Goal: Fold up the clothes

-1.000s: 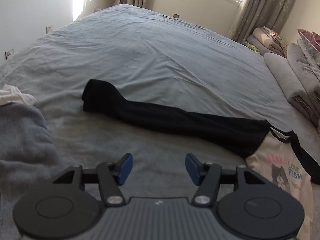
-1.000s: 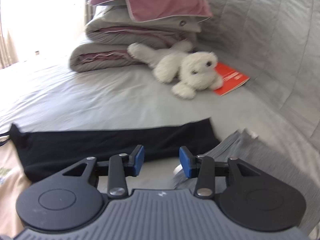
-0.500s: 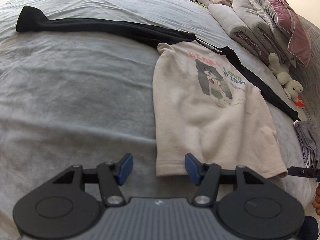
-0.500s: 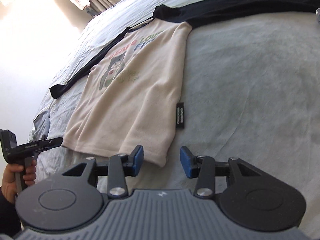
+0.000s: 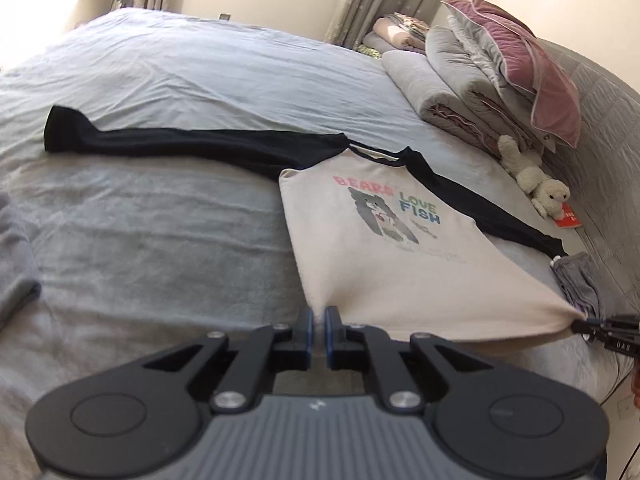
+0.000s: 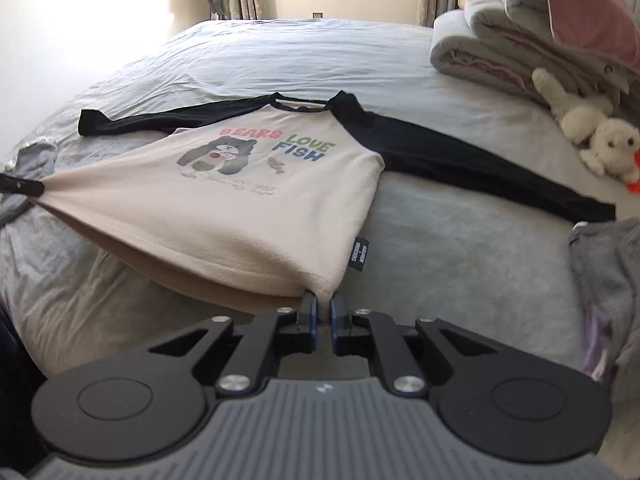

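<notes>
My left hand-held gripper (image 5: pixel 316 322) is clamped on one hem corner of the raglan shirt (image 5: pixel 384 248), my right hand-held gripper (image 6: pixel 323 314) pinched tight on the other, the hem stretched and lifted between them. It's soft, light fleece that sags at centre frame, so corners are the place to grip. Black sleeves (image 6: pixel 472 160) lie spread across the grey bed (image 5: pixel 160 240). Stacked quilts (image 5: pixel 460 92) and a plush toy (image 6: pixel 592 136) sit upper right.
</notes>
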The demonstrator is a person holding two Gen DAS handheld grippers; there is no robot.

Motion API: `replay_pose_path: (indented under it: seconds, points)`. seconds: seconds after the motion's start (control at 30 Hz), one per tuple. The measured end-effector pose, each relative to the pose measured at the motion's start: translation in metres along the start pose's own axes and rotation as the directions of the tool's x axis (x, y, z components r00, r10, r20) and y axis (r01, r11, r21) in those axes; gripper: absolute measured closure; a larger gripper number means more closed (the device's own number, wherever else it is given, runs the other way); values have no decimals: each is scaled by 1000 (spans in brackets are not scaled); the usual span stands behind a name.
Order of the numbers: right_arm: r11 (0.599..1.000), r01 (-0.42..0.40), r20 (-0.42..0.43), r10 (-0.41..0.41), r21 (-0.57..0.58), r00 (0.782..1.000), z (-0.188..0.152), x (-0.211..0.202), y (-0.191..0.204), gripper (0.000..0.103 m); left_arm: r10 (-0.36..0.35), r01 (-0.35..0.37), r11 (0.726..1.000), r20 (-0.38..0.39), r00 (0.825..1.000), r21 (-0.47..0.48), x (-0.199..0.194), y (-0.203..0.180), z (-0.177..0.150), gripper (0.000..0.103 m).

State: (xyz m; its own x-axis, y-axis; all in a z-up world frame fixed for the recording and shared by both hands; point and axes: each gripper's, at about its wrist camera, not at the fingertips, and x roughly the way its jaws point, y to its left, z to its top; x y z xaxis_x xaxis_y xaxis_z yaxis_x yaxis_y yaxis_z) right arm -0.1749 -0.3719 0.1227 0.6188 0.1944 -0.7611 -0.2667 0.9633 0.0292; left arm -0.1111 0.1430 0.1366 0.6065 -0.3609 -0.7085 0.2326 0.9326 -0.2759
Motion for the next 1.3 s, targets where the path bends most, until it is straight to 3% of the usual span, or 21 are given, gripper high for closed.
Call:
replay_pose_path:
  seconds: [0.17,0.27,0.37,0.53,0.8,0.97,1.0,1.03,1.07,1.23,1.3]
  points:
    - [995,-21,-125,8,-102,992,-25,22,-1,94,83,-70,991,-109,991,117,24,-9,-26,96]
    - [987,-39,-199,7,-157,980,-40,35,-3,94,99,-87,992,-134,986,92,29,-1,-33,95]
    - [994,-32,-218,9,-103,976,-49,46,-12,93,115,-106,992,-159,981,67,34,7,-40,95]
    - [994,-104,-146,107,28,984,-47,23,-30,88,139,-134,990,-168,976,37,37,16,-42,77]
    - [922,-224,-24,244,316,970,-66,26,-61,87,65,-76,997,-231,971,-35,70,11,-51,69]
    - [852,-299,49,309,430,950,-80,29,-78,87,54,-62,998,-221,974,-31,80,9,-55,70]
    - [844,-310,59,317,438,947,-81,29,-80,87,51,-58,998,-220,974,-30,82,8,-55,74]
    - [842,-316,60,323,437,944,-81,30,-80,87,47,-55,998,-218,975,-28,83,8,-55,90]
    - [844,-321,56,330,430,942,-80,32,-79,85,46,-55,998,-216,975,-35,84,9,-54,95]
    - [900,-286,-18,309,330,951,-72,47,-60,82,41,-50,998,-187,982,-46,79,7,-52,96]
    - [936,-244,-27,259,255,966,-68,43,-53,94,35,-45,997,-164,986,-57,73,8,-49,96]
